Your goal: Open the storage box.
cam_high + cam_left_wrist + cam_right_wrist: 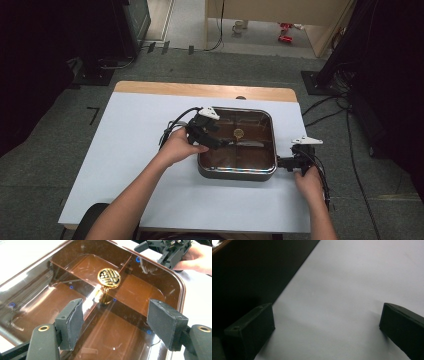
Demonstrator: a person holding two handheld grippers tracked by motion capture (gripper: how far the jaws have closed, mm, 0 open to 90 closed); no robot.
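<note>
Your left tool [220, 141] reaches in over the left rim of the brown-lidded pan [210, 167], jaws parted with nothing between them, aimed at the gold knob [109, 277] at the lid's centre. Your right tool [281, 162] lies level just off the pan's right side, jaws spread wide over bare table [352, 290] (the pan's dark wall fills the corner of the right gripper view). The pan's lid is see-through brown, glare blurring what lies under it.

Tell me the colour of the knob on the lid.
Gold, with a cut-out lattice pattern on its round top: the knob shows best in the left gripper view, on the brown see-through lid.
</note>
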